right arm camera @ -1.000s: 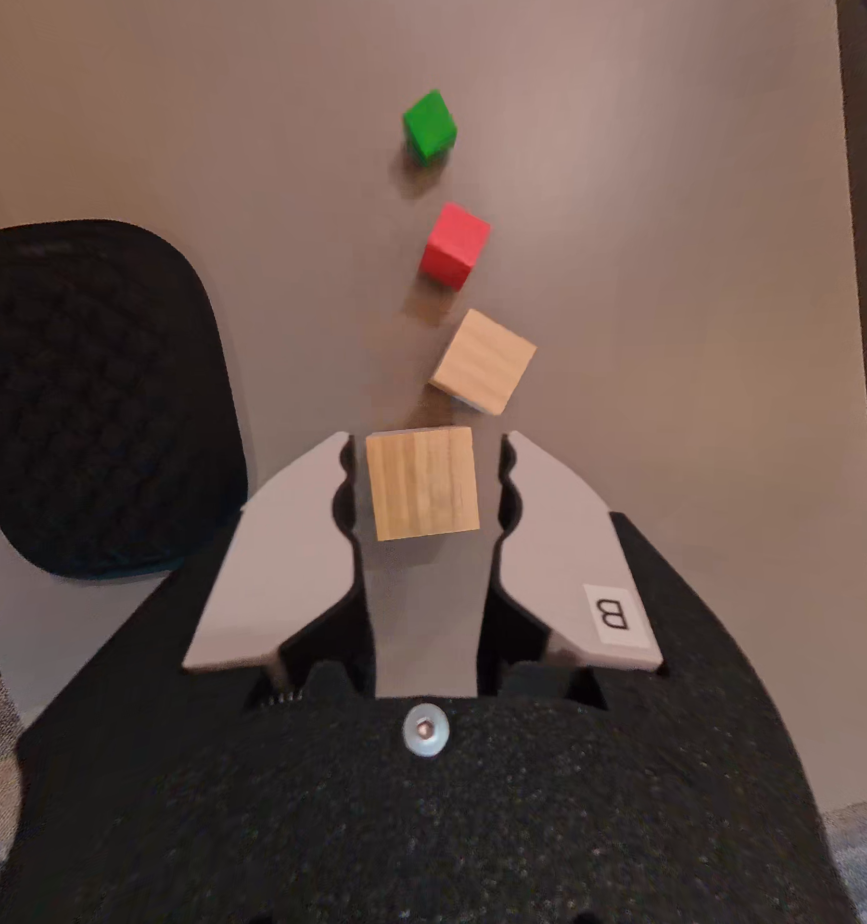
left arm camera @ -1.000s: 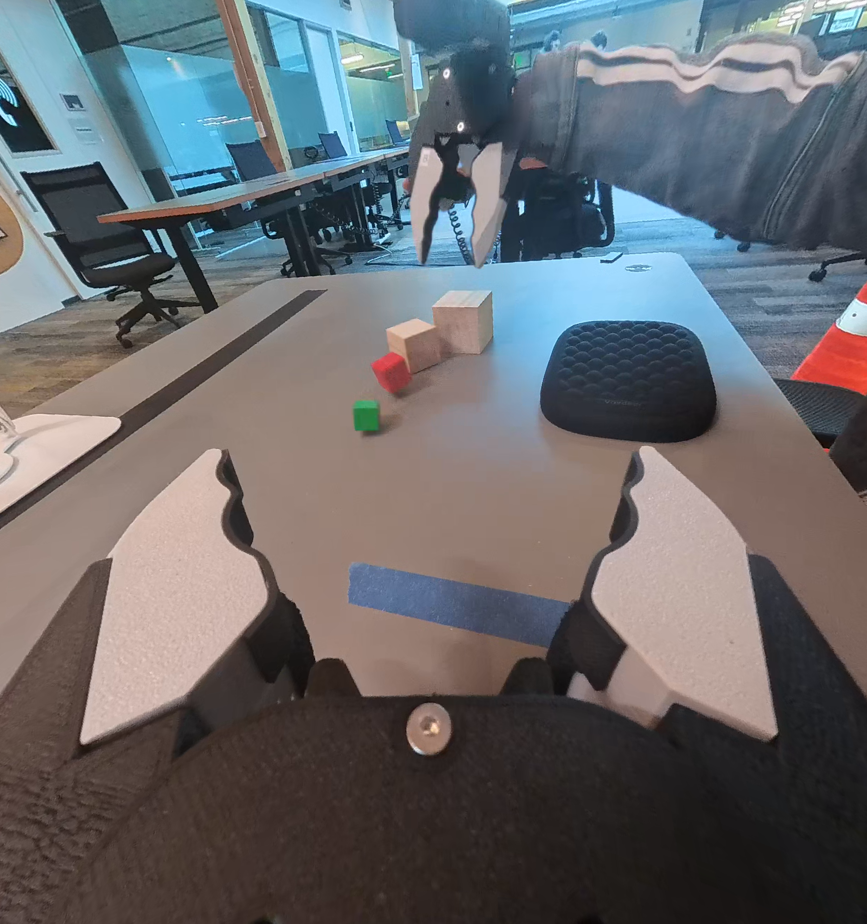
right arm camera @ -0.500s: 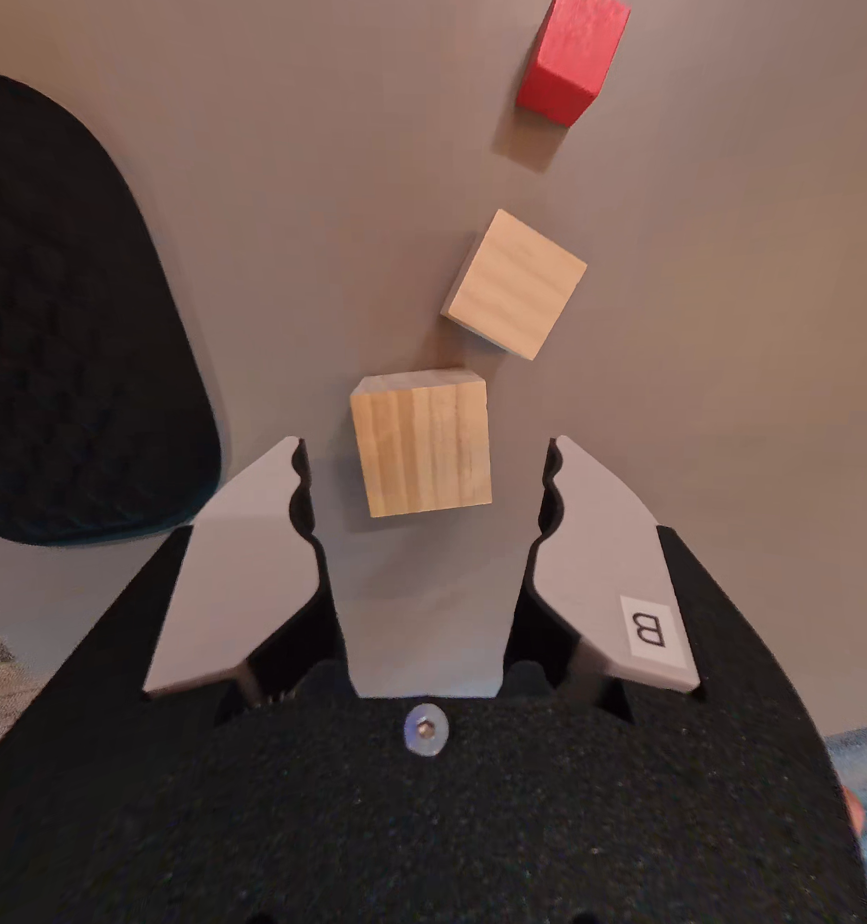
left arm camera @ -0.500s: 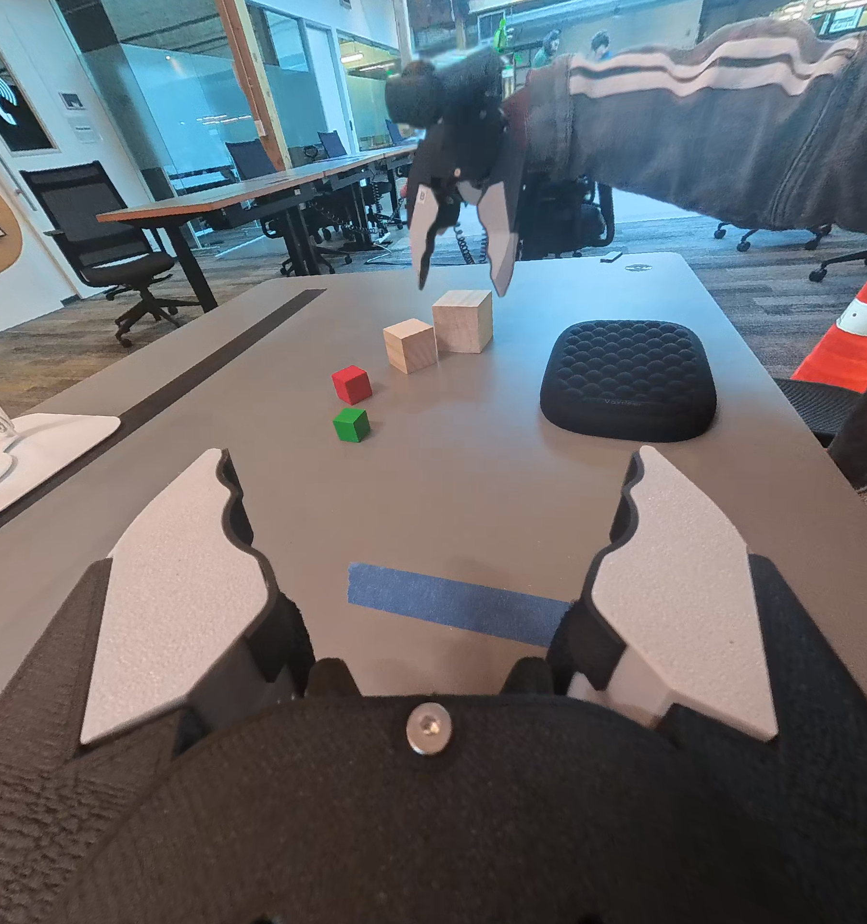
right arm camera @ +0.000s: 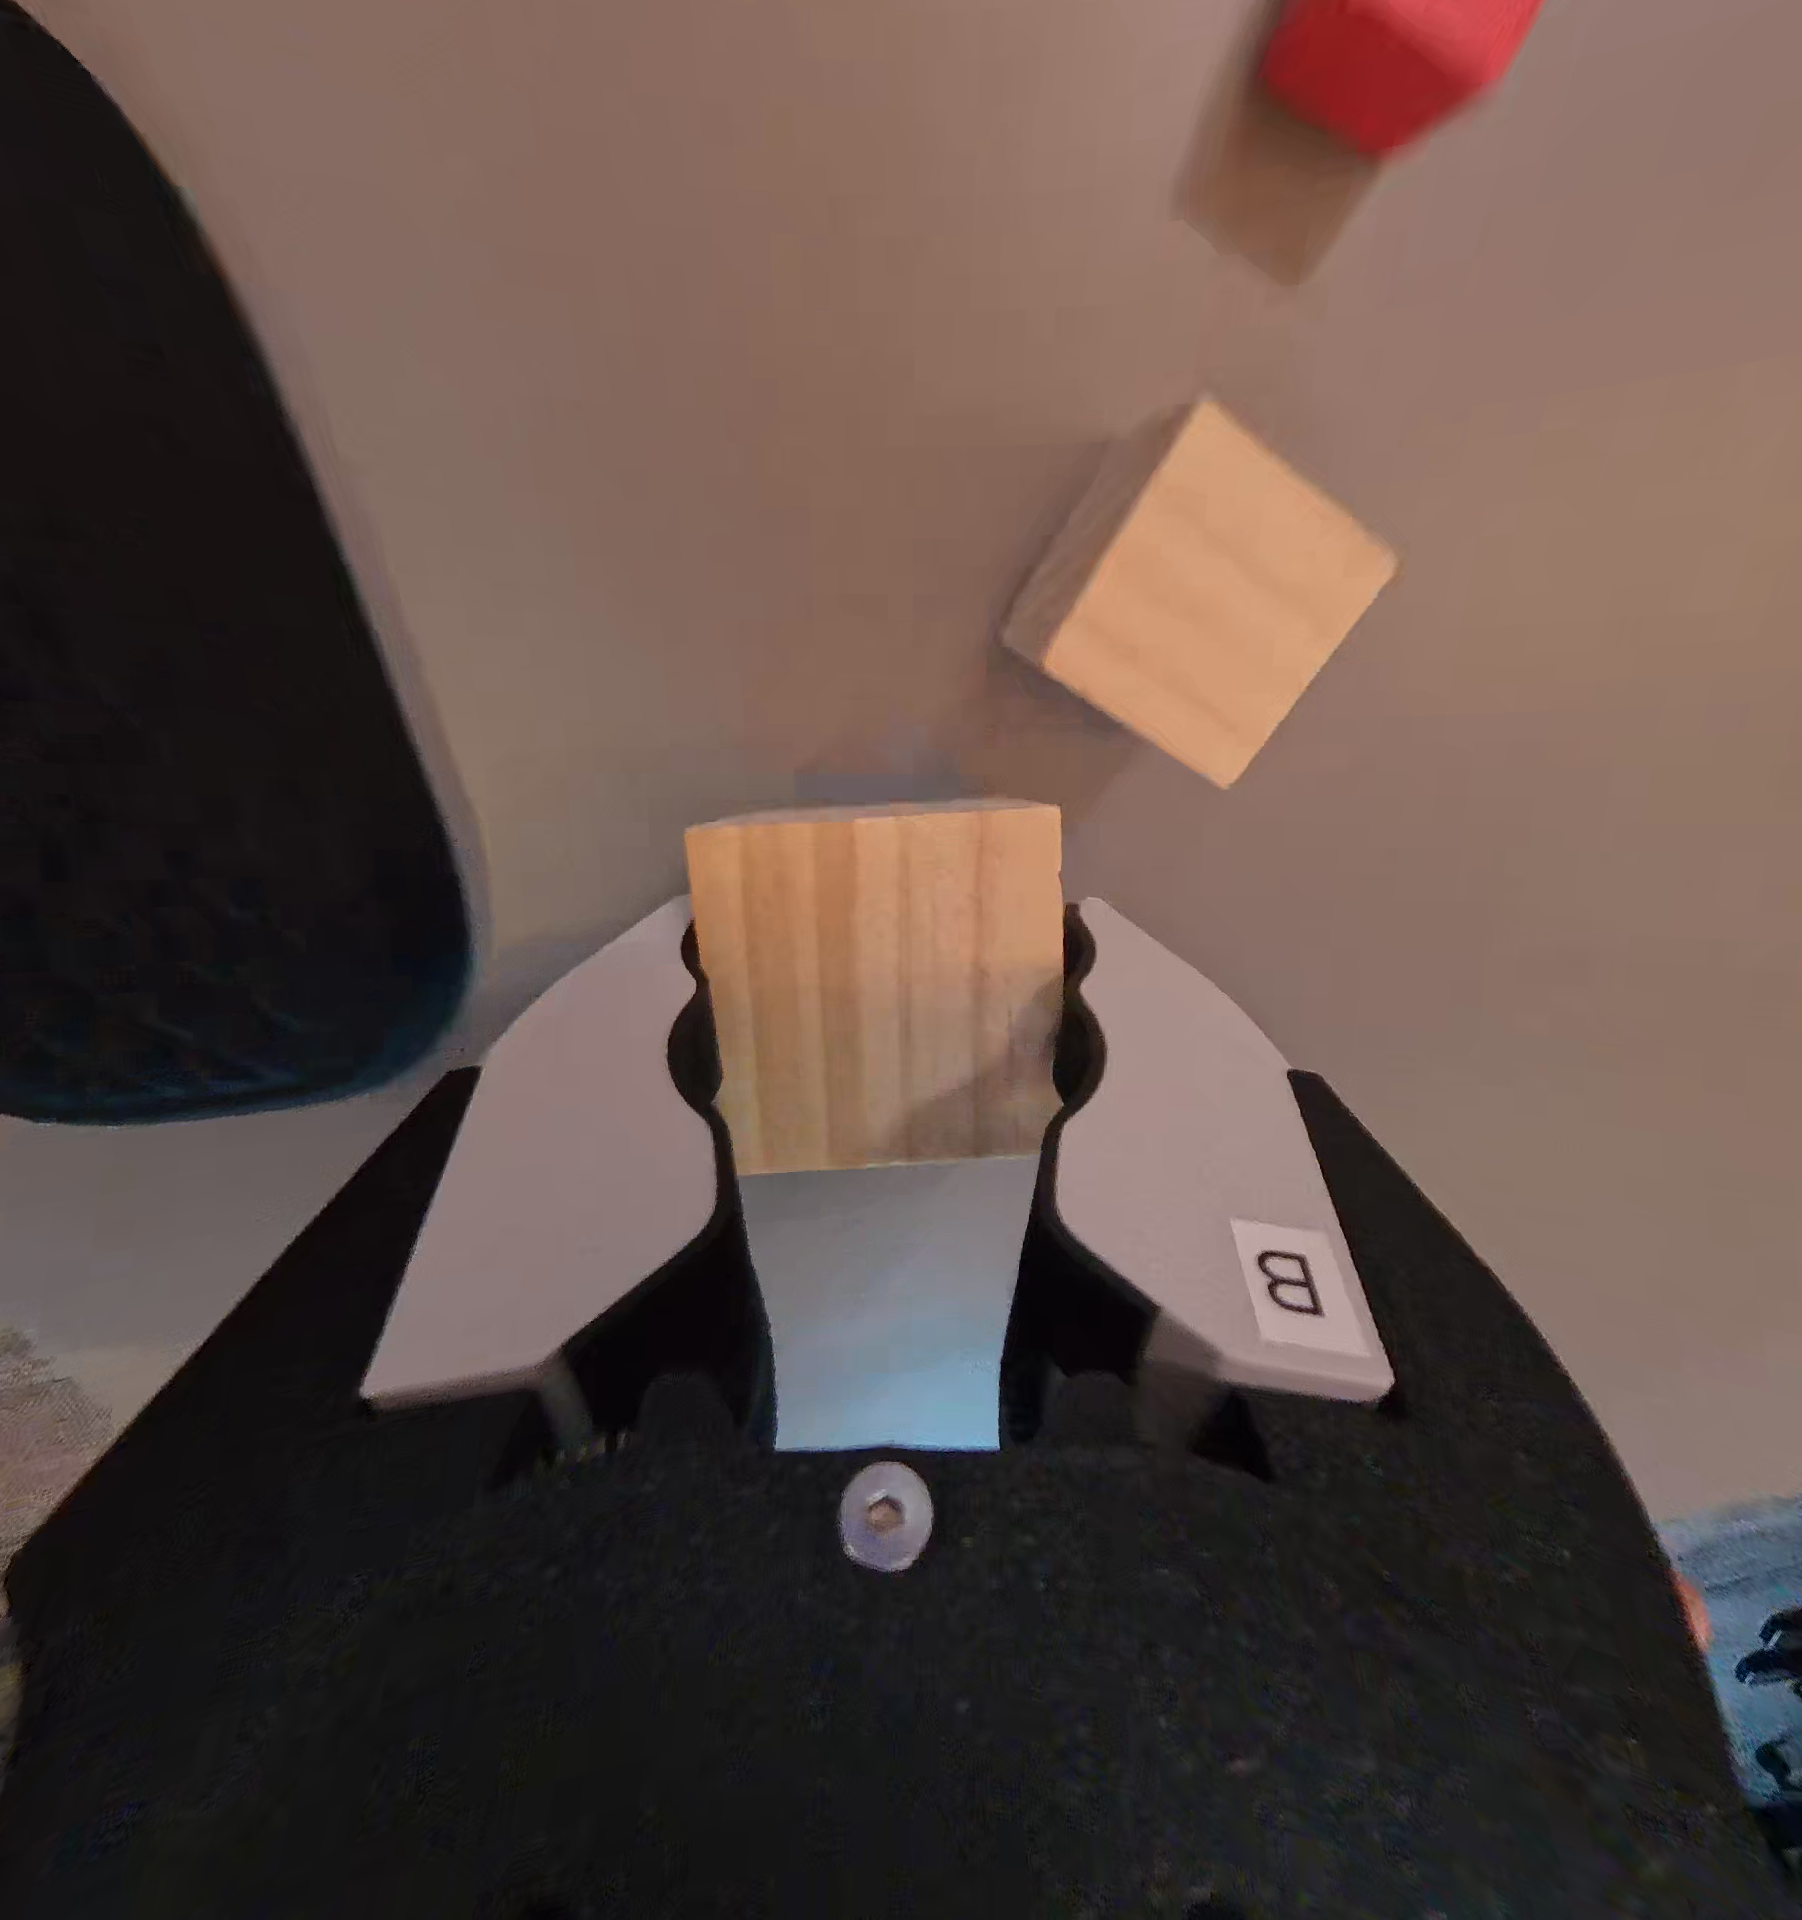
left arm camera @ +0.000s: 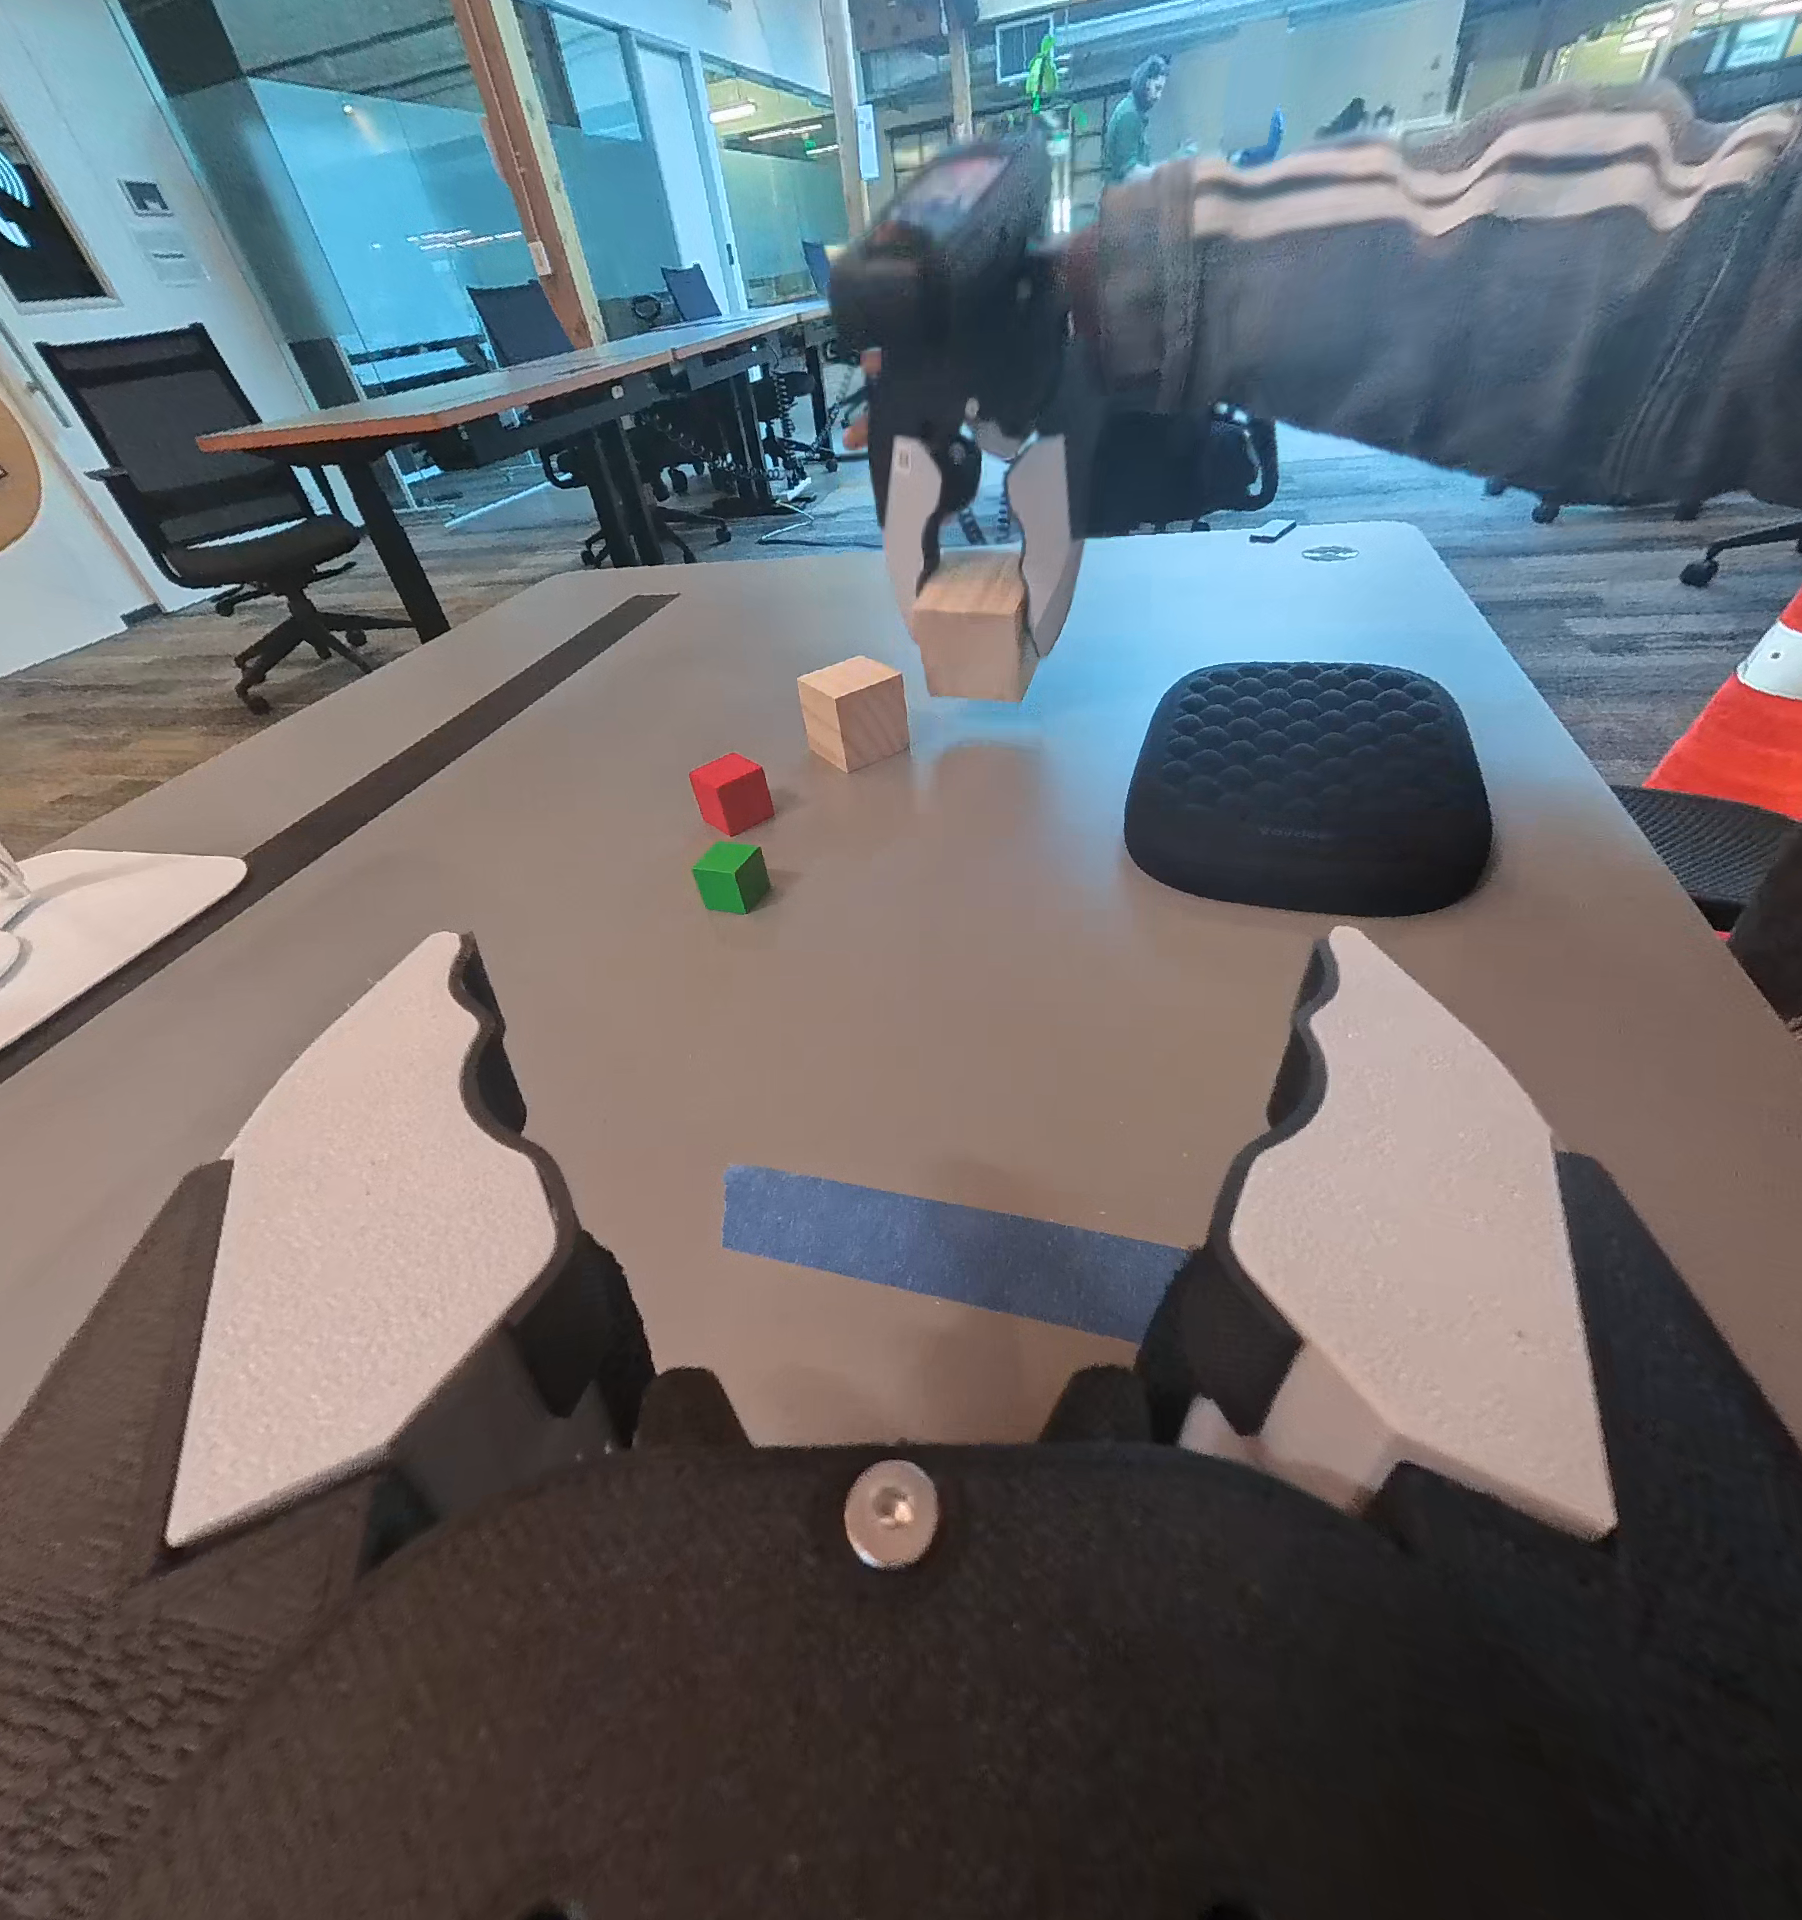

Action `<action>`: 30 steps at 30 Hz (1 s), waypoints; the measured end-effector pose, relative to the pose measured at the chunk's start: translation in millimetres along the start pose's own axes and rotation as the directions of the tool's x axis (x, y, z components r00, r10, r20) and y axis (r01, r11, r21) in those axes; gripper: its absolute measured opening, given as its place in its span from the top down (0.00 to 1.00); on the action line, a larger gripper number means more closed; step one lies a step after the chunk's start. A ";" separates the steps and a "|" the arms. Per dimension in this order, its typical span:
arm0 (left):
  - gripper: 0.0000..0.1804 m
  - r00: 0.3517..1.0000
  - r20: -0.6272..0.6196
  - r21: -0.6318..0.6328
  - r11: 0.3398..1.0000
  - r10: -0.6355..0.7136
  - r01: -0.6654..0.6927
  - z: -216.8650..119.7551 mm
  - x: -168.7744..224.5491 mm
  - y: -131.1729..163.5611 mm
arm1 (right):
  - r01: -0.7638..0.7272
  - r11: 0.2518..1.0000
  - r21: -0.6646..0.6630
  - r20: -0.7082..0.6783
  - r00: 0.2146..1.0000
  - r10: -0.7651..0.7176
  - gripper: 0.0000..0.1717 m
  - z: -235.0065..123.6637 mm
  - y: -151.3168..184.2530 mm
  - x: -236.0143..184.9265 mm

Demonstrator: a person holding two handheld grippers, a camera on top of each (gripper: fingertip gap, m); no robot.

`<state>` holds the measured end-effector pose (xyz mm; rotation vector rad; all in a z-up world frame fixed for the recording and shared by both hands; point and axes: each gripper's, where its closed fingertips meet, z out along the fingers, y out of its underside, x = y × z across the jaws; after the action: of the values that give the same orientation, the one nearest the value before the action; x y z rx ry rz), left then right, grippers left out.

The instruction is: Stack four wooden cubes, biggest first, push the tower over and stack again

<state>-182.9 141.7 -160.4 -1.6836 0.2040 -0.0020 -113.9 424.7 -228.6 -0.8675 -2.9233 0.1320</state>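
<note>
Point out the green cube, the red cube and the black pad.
green cube [left arm camera: 731,878], left wrist view, on its front corner.
red cube [left arm camera: 731,793], left wrist view, on its near face.
black pad [left arm camera: 1307,790], left wrist view, on its bumpy top.

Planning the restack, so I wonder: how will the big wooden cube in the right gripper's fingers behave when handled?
The big wooden cube looks rigid, so it likely won't deform between the fingers. Its flat faces suggest it will sit stably rather than roll. Smooth wood may slip if the right gripper loosens.
</note>
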 end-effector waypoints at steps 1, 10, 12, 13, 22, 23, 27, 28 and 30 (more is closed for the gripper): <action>0.23 1.000 0.000 0.000 1.000 -0.001 0.001 0.2 0.0 0.2 | 0.015 1.000 0.018 -0.009 1.000 -0.015 0.63 -9.3 -12.2 -4.1; 0.22 1.000 -0.003 0.007 1.000 0.001 -0.001 -1.1 0.1 -2.0 | 0.155 0.945 0.289 -0.004 0.987 -0.161 0.63 -31.2 -180.3 -61.8; 0.22 1.000 -0.003 0.008 1.000 0.000 0.000 -1.4 -0.1 -2.0 | 0.162 0.937 0.308 0.011 0.985 -0.174 0.63 -16.6 -203.6 -72.6; 0.22 1.000 -0.004 0.007 1.000 0.000 0.000 -1.4 -0.1 -2.0 | 0.164 0.937 0.308 0.022 0.984 -0.180 0.63 -8.0 -211.4 -77.3; 0.22 1.000 -0.006 0.005 1.000 0.003 -0.003 -1.9 0.1 -2.3 | 0.164 0.935 0.314 0.077 0.977 -0.197 0.64 30.9 -230.1 -91.5; 0.22 1.000 -0.007 0.004 1.000 0.003 -0.003 -1.8 0.3 -2.3 | 0.160 0.935 0.317 0.077 0.978 -0.194 0.64 32.1 -230.1 -91.2; 0.22 1.000 -0.009 0.001 1.000 0.006 -0.006 -1.4 1.0 -1.8 | 0.124 0.933 0.338 0.093 0.982 -0.164 0.63 34.8 -230.5 -90.9; 0.22 1.000 -0.010 0.002 1.000 0.005 -0.005 -1.2 1.2 -1.8 | 0.116 0.932 0.343 0.097 0.983 -0.158 0.63 34.6 -230.5 -90.8; 0.22 1.000 -0.011 0.000 1.000 0.005 -0.005 -0.9 1.5 -1.5 | 0.085 0.929 0.360 0.109 0.985 -0.132 0.51 31.6 -231.8 -90.7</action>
<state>-181.4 140.8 -159.0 -1.6834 0.2165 -0.0081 -166.8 179.8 -240.4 -0.6593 -2.9161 0.7089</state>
